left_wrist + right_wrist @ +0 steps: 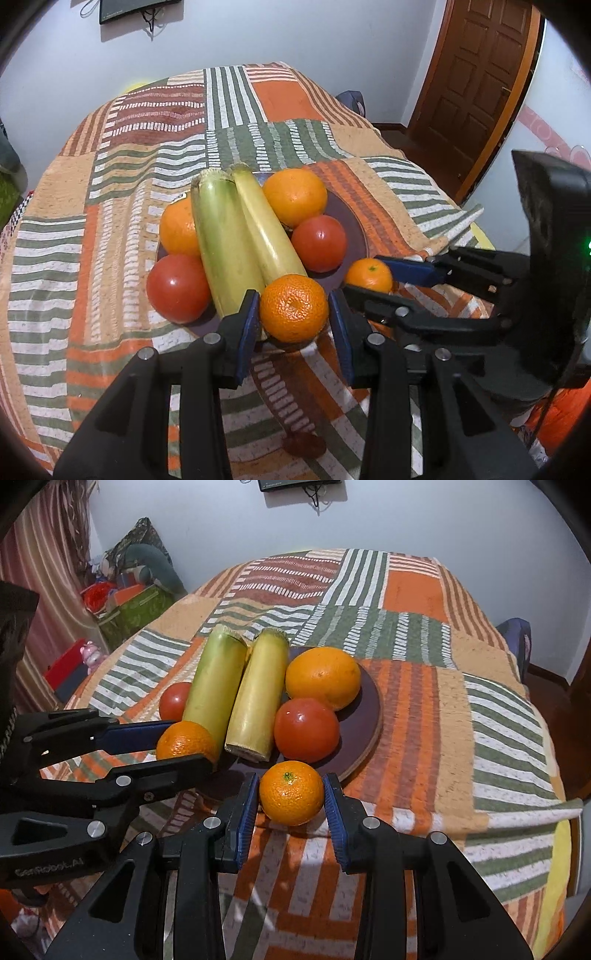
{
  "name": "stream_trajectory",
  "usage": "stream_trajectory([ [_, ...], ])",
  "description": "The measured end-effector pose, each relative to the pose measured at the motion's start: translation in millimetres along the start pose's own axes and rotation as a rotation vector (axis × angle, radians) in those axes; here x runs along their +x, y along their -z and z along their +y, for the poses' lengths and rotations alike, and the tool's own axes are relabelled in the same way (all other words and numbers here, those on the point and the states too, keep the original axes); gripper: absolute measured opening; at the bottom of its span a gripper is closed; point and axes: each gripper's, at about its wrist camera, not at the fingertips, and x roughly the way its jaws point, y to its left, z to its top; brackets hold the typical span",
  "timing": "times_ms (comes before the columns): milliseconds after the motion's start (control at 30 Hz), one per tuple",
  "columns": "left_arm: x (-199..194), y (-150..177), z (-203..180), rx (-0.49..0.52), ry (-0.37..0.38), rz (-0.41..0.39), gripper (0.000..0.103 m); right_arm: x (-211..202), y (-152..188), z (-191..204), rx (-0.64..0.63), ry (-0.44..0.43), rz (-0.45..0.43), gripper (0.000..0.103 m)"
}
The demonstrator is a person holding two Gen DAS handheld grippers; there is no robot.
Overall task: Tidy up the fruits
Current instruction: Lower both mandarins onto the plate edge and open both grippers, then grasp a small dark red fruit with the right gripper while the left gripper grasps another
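Left gripper: jaws set either side of a mandarin at the near edge of the dark plate. Left pad looks to touch the peel; right pad stands a sliver off. Cannot tell if it is truly clamped.

On the plate, left to right: tomato, orange, two pale green-yellow stalks lying side by side, second orange, second tomato.

Right gripper: jaws bracket a smaller mandarin on the striped cloth, just off the plate rim. Pads close on both sides, a thin gap showing on each; grip not confirmed.

Handling, as judged: mandarins are light, with loose, pebbly peel and soft flesh. They will dent or slip if squeezed hard. Best taken across the widest middle, pads level, light pressure. Tomatoes are smooth, glossy, easily bruised. Stalks look stiff and could roll.
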Motion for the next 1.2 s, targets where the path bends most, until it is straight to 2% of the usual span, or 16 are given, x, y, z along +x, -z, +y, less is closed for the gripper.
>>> stream_trajectory([
  [333,5.0,-2.4,4.0,-0.005,-0.004,-0.003,0.038,8.1,-3.8,-2.6,-0.002,-0.018,-0.008,0.032],
  [433,4.5,-3.1,5.0,-0.013,-0.003,-0.006,0.041,8.2,-5.3,-4.4,0.005,-0.029,0.0,0.032],
  [533,2.9,-2.9,7.6,-0.022,-0.03,-0.013,0.049,8.1,-6.6,-6.2,0.012,-0.029,0.008,0.033],
  [633,2.8,-1.2,11.2,-0.032,-0.037,-0.005,0.05,6.4,-6.2,-8.6,0.021,-0.007,0.01,0.048],
  [733,0.1,1.2,11.6,-0.034,-0.043,-0.004,0.05,2.2,-3.5,-10.1,0.023,-0.004,0.006,0.05],
  [1200,-60.7,18.7,3.1,-0.03,-0.064,-0.067,0.05,-52.1,6.0,4.0,0.041,0.015,-0.067,0.05],
])
